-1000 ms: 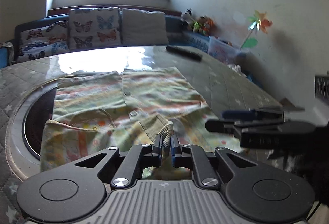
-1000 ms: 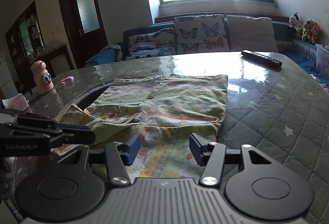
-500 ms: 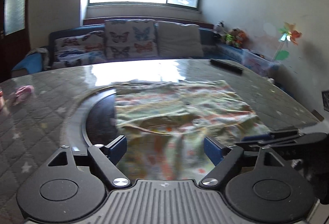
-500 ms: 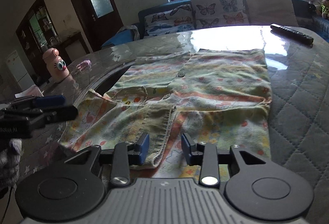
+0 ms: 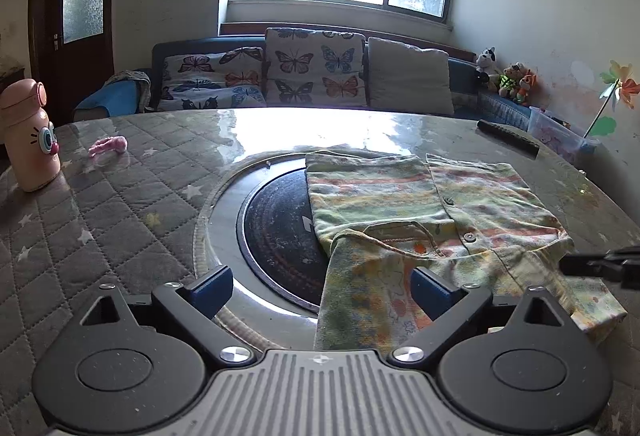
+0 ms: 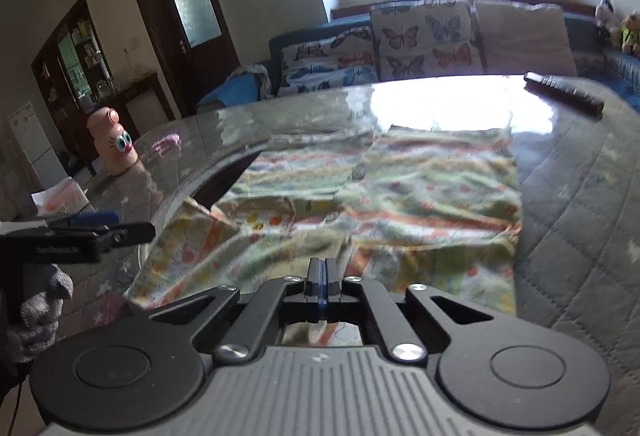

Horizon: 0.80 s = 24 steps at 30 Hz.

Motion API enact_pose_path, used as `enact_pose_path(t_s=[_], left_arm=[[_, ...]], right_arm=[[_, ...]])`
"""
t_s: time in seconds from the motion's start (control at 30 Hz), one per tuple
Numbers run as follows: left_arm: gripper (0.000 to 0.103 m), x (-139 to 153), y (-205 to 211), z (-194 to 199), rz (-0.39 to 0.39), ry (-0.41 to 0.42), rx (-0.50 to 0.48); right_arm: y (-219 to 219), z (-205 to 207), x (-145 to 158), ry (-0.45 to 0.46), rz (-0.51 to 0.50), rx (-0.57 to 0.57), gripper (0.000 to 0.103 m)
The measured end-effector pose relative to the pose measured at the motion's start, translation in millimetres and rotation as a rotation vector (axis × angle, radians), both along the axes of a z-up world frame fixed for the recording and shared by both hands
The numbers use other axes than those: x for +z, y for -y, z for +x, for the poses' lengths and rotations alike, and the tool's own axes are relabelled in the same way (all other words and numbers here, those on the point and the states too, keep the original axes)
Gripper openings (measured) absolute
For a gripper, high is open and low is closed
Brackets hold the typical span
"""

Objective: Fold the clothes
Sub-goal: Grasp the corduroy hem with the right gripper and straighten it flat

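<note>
A small patterned shirt [image 5: 420, 204], green and orange with buttons down the front, lies flat on the round quilted table; it also shows in the right wrist view [image 6: 400, 196]. Its near sleeve [image 5: 368, 296] lies folded toward me. My left gripper [image 5: 320, 288] is open, low over the table's near edge, with the sleeve lying between its fingers. My right gripper [image 6: 322, 272] is shut on the shirt's near edge, the cloth pinched between its pads. The left gripper shows in the right wrist view [image 6: 100, 232] at the left.
A dark round hotplate [image 5: 280, 232] is set in the table's middle, partly under the shirt. A pink bottle [image 5: 28, 136] and a small pink object [image 5: 108, 146] stand at the left. A black remote [image 5: 508, 136] lies far right. A sofa with butterfly cushions [image 5: 316, 72] is behind.
My left gripper let go of the sleeve, opened and swung left. My right gripper closed on the shirt's near edge.
</note>
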State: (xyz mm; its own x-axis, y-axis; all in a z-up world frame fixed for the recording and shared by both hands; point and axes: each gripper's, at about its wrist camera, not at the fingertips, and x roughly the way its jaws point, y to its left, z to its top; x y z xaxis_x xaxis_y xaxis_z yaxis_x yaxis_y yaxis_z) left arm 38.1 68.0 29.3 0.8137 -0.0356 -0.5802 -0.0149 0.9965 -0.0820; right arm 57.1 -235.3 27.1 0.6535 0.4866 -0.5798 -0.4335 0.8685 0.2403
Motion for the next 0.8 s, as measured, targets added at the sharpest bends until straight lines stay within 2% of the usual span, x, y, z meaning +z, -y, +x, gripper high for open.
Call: enact_pose_path(t_s=[0.1,0.2,0.27,0.4,0.43,0.5,0.53,0.7,0.77,0.8], left_arm=[[0.097,-1,2,1,0.004,-0.004,0.0],[0.097,-3,3,4,0.006,-0.011,0.008],[0.097,-3,2,4,0.002,-0.013,0.013],[0.097,-2,1,2,0.011,-0.008,0.013],[0.098,-1,0,1,0.013,-0.006,0.015],[0.1,-1,-2,1,0.013,-0.004,0.019],[0.101,-1,-2,1,0.013,-0.003,0.02],[0.103,-3,-3,2,0.017,0.0,0.02],[0.103,-3,-2,3,0.016,-0.001,0.018],[0.103,-3,-1,3,0.016,-0.002,0.018]], right_arm=[[9,-2,14,0.022,0.001,-0.021,0.0],[19,4,11,-0.03,0.054,-0.026,0.002],[17,10,-1,-0.067,0.052,-0.024,0.007],[6,17,-23,-0.113,0.063,-0.01,0.009],[3,19,-27,-0.118,0.064,-0.006,0.012],[-2,23,-32,-0.126,0.064,-0.005,0.026],[-4,24,-34,-0.129,0.063,-0.006,0.028],[-13,25,-40,-0.13,0.055,0.0,0.026],[-14,23,-40,-0.128,0.057,0.006,0.01],[-12,22,-37,-0.127,0.062,0.005,0.008]])
